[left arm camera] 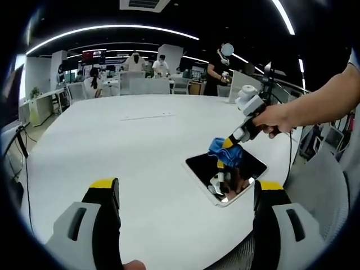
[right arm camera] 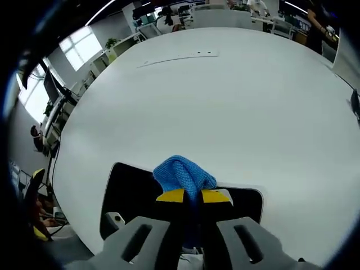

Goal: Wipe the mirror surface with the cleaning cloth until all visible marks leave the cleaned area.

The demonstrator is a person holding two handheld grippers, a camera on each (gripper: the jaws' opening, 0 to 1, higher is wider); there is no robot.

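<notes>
My right gripper (right arm camera: 192,198) pinches the blue cloth (right arm camera: 184,173) between its jaws, pressing it on the mirror (left arm camera: 226,174) near the white worktop (left arm camera: 140,152) edge. My left gripper (left arm camera: 185,194) hangs back, jaws spread.

Open-plan office: desks (left arm camera: 48,95), monitors (left arm camera: 94,55) (strip ceiling lights (left arm camera: 112,28)).

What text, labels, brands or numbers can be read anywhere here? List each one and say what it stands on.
None can be read.
The cleaning cloth, held shut in the right claw, is plain blue with no tag showing.
The mirror carries no label, only reflections.
The white table bears no print.
The red screen at the far wall is too small and blurred to read.
</notes>
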